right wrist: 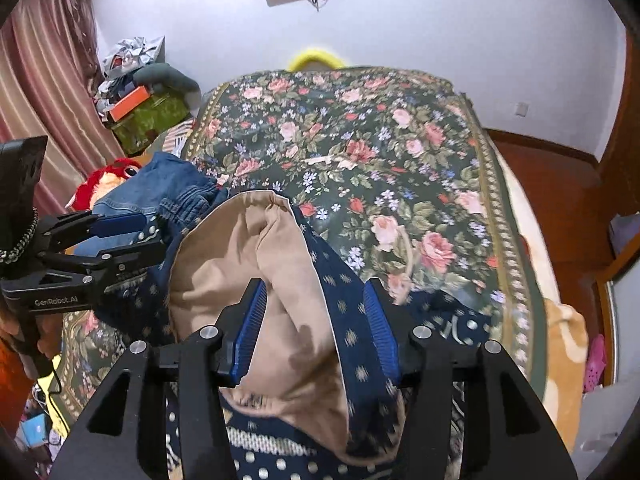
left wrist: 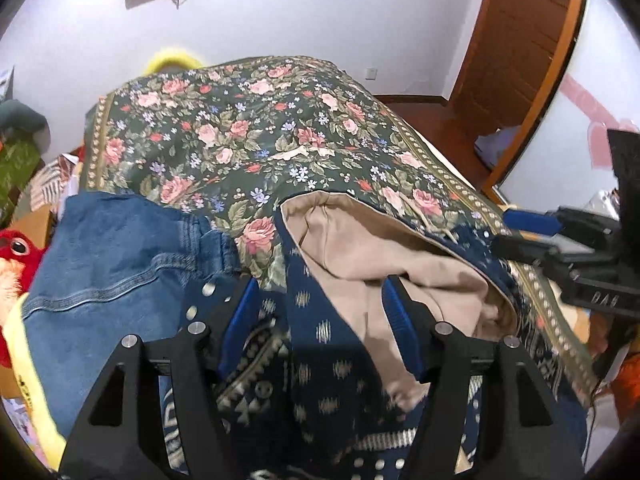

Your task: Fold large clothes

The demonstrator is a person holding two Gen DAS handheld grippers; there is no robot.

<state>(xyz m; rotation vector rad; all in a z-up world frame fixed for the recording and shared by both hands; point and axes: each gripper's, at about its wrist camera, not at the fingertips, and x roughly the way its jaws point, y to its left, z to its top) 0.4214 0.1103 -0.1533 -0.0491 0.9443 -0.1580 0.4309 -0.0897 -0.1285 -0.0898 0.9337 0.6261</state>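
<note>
A navy patterned garment with a tan lining lies bunched on the floral bed cover; it also shows in the right wrist view. My left gripper is open, its blue pads either side of the navy cloth. My right gripper is open over a fold of the garment's tan and navy cloth. The left gripper shows at the left of the right wrist view. The right gripper shows at the right of the left wrist view.
A blue denim piece lies left of the garment. A red plush toy and clutter sit at the bed's left. A wooden door and floor are to the right. A yellow item sits at the far bed edge.
</note>
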